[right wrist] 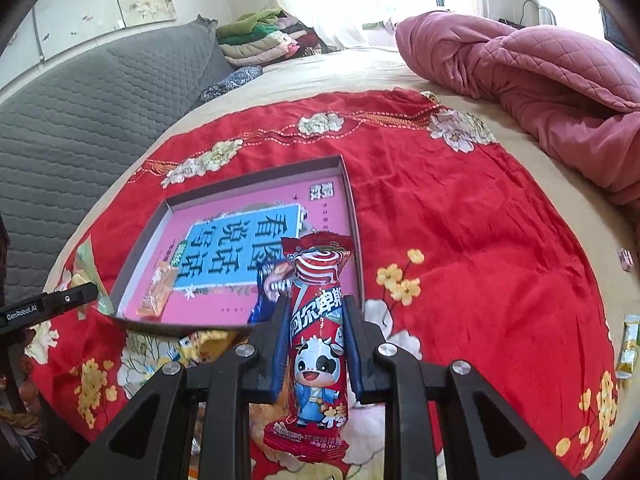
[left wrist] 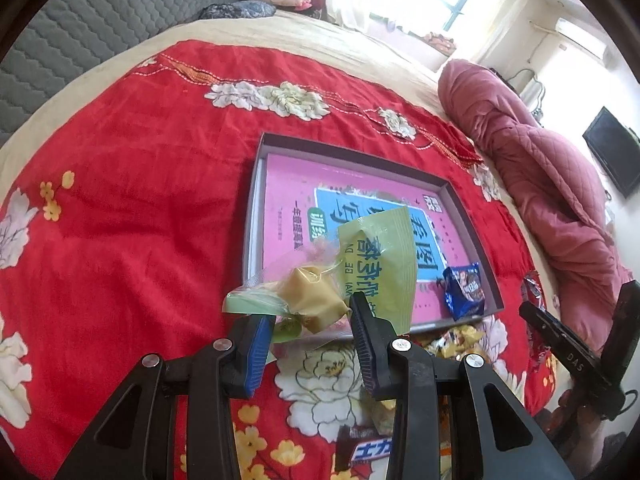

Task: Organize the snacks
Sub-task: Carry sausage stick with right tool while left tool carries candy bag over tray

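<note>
Right gripper (right wrist: 316, 340) clamped on red lollipop pack (right wrist: 318, 344), long axis toward 12; tray (right wrist: 352, 216) at 11. Left gripper (left wrist: 310, 320) probably pinching green pastry packet (left wrist: 344, 272).

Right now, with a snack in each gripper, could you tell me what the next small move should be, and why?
Probably carry the right gripper forward over the shallow box and let go there. It is shut on the red cow-print packet, the box lies just ahead, and a blue packet already sits in it. The left gripper, shut on the green pastry packet, could follow.
</note>
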`<state>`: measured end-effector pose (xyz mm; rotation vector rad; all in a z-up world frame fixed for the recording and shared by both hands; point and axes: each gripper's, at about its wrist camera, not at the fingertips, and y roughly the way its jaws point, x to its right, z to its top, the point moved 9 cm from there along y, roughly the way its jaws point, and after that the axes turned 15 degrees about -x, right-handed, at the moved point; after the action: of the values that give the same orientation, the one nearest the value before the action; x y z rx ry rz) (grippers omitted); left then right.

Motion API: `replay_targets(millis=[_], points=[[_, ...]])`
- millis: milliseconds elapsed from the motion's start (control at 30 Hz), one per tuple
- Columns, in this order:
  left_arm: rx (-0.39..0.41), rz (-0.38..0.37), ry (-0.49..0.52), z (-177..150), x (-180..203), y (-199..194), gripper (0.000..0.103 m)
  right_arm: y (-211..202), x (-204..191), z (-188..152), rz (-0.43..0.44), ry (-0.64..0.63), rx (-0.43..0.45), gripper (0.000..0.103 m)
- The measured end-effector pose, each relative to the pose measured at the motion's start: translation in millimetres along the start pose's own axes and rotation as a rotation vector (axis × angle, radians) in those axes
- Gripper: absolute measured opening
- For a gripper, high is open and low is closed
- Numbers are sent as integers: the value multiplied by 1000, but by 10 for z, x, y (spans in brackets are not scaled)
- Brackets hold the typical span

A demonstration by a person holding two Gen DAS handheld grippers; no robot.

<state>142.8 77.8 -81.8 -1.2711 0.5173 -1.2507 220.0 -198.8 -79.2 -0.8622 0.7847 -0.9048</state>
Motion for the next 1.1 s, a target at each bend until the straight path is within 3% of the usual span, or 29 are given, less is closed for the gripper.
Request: replay_targets(millis=[267,467,1100], points=[[23,54,19,149,13,81,39,-15,-111,210,13,-12,32,25],[-6,104,20,172,-101,263,39,6,-159,315,17,-15,44,25],[-73,99,61,159,-52,578,39,180,-132,445,-3,-3,35,25]])
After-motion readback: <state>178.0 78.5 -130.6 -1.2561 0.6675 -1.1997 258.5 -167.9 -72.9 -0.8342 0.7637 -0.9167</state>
